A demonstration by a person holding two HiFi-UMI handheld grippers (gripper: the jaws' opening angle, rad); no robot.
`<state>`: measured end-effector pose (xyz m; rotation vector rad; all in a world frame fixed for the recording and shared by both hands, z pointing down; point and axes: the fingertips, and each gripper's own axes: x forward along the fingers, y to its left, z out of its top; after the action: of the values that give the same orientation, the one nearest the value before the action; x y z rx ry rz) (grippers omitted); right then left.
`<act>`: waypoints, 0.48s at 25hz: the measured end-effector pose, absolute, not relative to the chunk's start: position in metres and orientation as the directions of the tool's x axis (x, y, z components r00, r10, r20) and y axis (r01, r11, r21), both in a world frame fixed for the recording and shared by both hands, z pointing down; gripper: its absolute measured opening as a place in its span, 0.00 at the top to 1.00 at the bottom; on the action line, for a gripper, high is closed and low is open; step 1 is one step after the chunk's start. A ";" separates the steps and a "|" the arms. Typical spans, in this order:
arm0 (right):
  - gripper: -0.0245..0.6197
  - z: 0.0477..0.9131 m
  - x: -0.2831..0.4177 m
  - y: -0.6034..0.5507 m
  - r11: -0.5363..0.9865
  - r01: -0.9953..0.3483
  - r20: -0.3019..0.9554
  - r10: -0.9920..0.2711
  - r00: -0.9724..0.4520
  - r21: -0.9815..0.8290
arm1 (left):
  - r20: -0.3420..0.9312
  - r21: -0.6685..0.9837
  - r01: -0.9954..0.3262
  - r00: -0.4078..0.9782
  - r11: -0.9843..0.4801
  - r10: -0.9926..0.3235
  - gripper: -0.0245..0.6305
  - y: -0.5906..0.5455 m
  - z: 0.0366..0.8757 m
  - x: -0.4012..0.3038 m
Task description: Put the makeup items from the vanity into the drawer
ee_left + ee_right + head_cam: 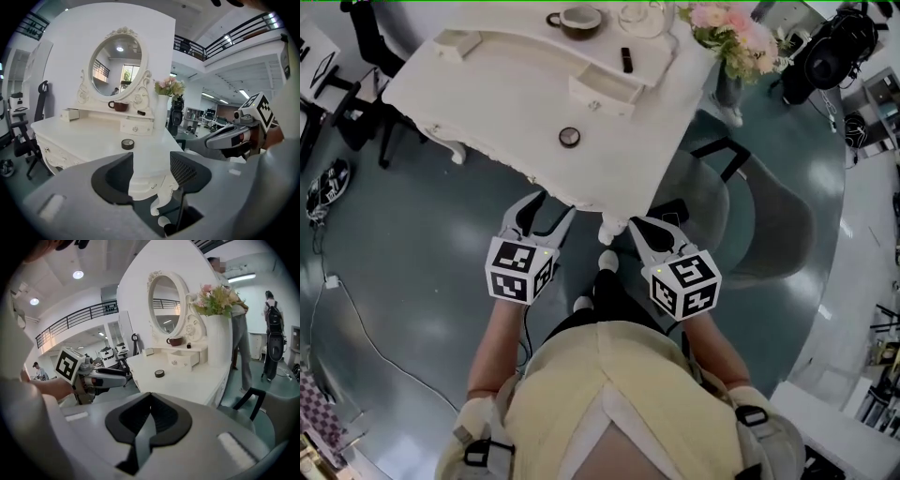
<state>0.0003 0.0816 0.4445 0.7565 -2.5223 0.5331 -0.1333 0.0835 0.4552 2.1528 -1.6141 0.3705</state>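
Left gripper [151,171] gaping, drawer [598,97] pulled out

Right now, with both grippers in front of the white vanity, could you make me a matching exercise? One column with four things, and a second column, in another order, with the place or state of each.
Things
1. small round black compact
2. dark brown cup
3. left gripper
4. right gripper

Place or state
A. jaws together, nothing held
B. on the raised shelf, before the oval mirror
C. jaws apart, nothing between them
D. on the bare white tabletop, in front of the small white drawer

Pairs: 1-D, 2-B, 3-C, 4-A
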 end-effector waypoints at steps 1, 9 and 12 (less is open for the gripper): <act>0.96 0.448 -0.001 0.075 0.775 -0.586 0.524 -0.407 -0.749 -0.236 | 0.461 0.169 -0.958 0.286 -0.234 -0.840 0.58 0.074 0.459 -0.134; 0.96 0.464 -0.006 0.018 0.784 -0.557 0.551 -0.347 -0.759 -0.274 | 0.518 0.130 -0.972 0.235 -0.195 -0.822 0.59 0.000 0.476 -0.144; 0.96 0.473 -0.007 -0.001 0.783 -0.552 0.559 -0.331 -0.760 -0.287 | 0.546 0.109 -0.977 0.214 -0.185 -0.810 0.59 -0.022 0.484 -0.148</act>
<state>-0.0066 -0.0009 0.4726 0.6600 -2.4844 0.6084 -0.1480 -0.0220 0.4842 2.0613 -1.6524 0.5170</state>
